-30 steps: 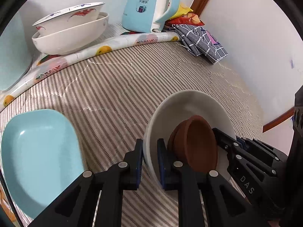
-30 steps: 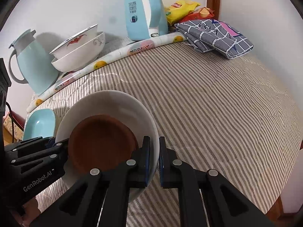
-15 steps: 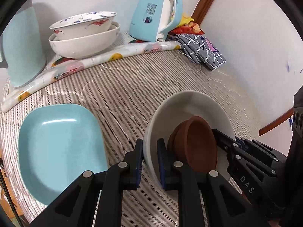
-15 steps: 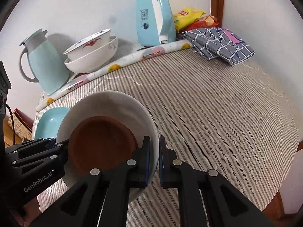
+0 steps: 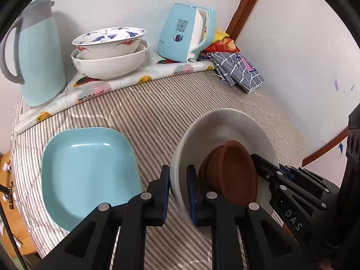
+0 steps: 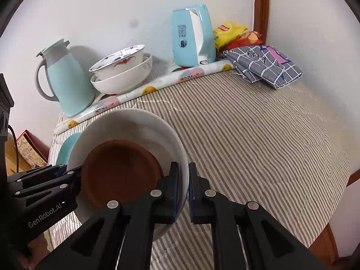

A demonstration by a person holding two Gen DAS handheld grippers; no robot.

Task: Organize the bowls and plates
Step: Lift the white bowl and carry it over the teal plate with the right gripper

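A white bowl (image 5: 225, 123) with a small brown bowl (image 5: 234, 171) inside it hangs tilted above the striped tablecloth, held between both grippers. My left gripper (image 5: 178, 180) is shut on its left rim. My right gripper (image 6: 183, 180) is shut on the opposite rim of the white bowl (image 6: 135, 121), with the brown bowl (image 6: 121, 171) just left of its fingers. A light blue square plate (image 5: 90, 166) lies on the cloth to the left. At the back, a painted bowl sits nested in a plain white bowl (image 5: 110, 67).
A pale blue jug (image 5: 38, 51) stands back left and a blue kettle (image 5: 184, 36) back centre, behind a rolled fruit-print sheet (image 5: 126, 83). A folded grey checked cloth (image 6: 265, 65) and snack bags (image 6: 231, 33) fill the far right corner. The table's wooden edge (image 6: 333, 243) curves along the right.
Both grippers have risen and drawn back with the white bowl held between them. The blue plate, the jug and the stacked bowls have come further into view.
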